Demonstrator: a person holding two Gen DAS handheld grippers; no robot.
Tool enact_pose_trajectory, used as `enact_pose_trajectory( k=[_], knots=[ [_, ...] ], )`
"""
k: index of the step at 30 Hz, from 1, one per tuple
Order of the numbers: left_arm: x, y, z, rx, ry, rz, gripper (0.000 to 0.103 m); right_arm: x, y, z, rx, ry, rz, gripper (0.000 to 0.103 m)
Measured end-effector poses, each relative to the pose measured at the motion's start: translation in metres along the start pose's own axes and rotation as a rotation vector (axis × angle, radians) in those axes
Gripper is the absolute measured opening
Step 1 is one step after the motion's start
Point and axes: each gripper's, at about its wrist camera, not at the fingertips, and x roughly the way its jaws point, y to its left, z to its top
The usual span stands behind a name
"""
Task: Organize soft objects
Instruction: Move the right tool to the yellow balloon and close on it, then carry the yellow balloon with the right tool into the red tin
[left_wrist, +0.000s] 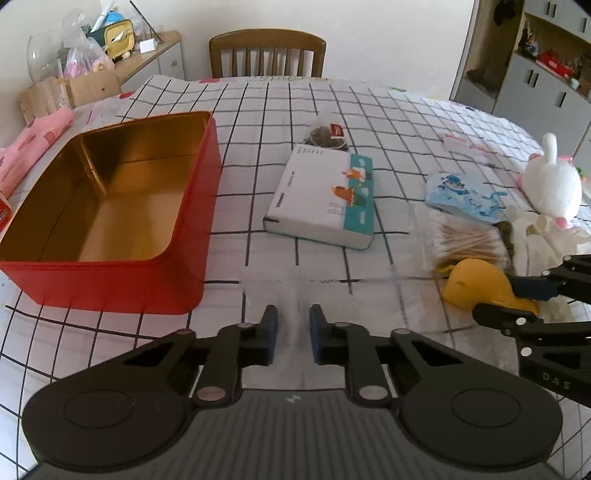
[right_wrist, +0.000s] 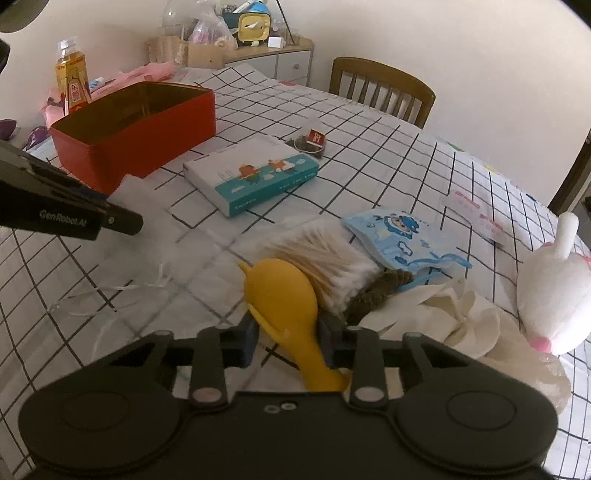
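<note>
Left gripper (left_wrist: 293, 326): pinching a fold of the sheer white pouch (left_wrist: 332, 291), lying by the near edge of the table (left_wrist: 369, 110), just beside the red tin (left_wrist: 110, 288).
Right gripper (right_wrist: 288, 339): clamping the yellow balloon (right_wrist: 284, 295), lying against the cotton swab pack (right_wrist: 325, 258).
Lying mid-table: tissue box (left_wrist: 325, 199).
Sitting toward the right edge: white plush rabbit (left_wrist: 552, 188), blue printed packet (left_wrist: 461, 195), cream cloth (right_wrist: 443, 317).

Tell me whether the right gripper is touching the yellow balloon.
Touching. The right wrist view shows the right gripper with its jaws closed against both sides of the yellow balloon, no gap on either side.
</note>
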Motion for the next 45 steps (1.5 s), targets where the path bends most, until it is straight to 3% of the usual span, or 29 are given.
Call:
enact_pose_trajectory(
  k=[7,15,27,45],
  knots=[
    [-0.013,0.0,-0.002,-0.017,-0.023,-0.03,0.01,-0.012,-0.003,0.0,0.025,-0.033,0.02,0.022],
    [-0.036,0.005,0.001,-0.042,-0.055,-0.058,0.009,-0.044,-0.006,0.005,0.071,-0.099,0.071,0.022],
    [-0.068,0.026,0.021,-0.022,-0.09,-0.113,0.009,-0.07,-0.006,0.028,0.202,-0.119,0.127,0.022],
    [-0.096,0.106,0.059,0.013,-0.172,-0.099,0.009,-0.071,0.06,0.099,0.198,-0.173,0.15,0.023]
  ],
)
